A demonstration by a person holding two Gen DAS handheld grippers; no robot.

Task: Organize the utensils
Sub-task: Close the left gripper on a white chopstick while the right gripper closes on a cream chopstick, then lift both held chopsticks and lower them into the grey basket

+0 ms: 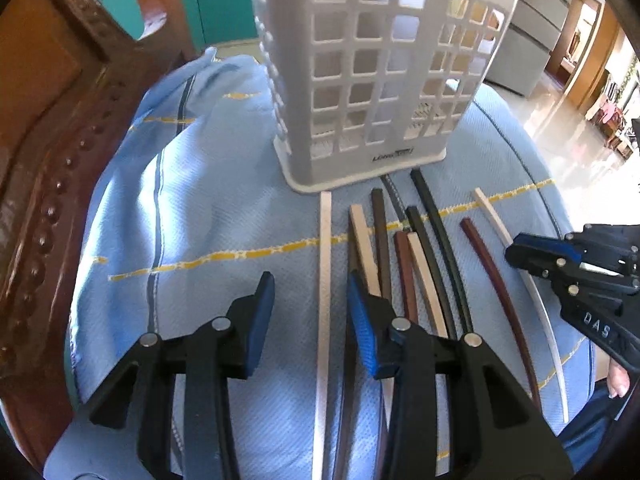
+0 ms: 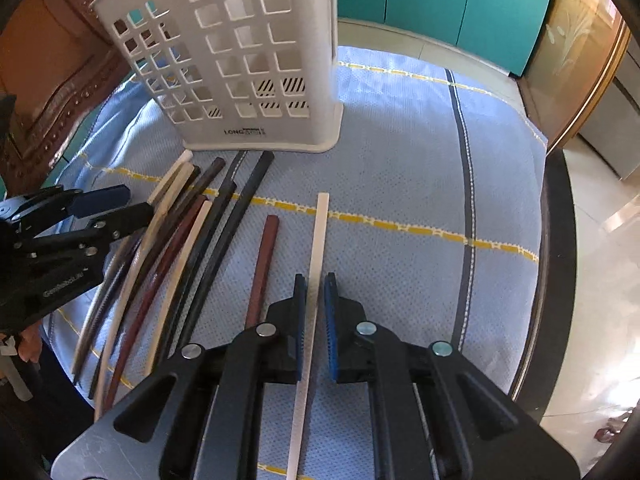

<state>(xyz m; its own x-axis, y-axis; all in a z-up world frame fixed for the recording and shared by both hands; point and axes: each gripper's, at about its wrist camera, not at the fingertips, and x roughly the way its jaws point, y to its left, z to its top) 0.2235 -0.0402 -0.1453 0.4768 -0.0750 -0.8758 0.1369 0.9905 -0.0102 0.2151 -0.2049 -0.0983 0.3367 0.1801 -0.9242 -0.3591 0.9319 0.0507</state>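
- The white lattice holder (image 2: 240, 52) carries dark print on the solid band at its foot: "LONG" reads clearly in the right wrist view, and the rest of the word is too blurred to make out (in the left wrist view the same print (image 1: 392, 156) is only a smear).
- The right gripper (image 1: 520, 256), seen from the left wrist view, has "DAS" in pale letters on its black body.
- The left gripper (image 2: 112, 204), seen from the right wrist view, bears small pale lettering on its black body, too small to read with certainty.
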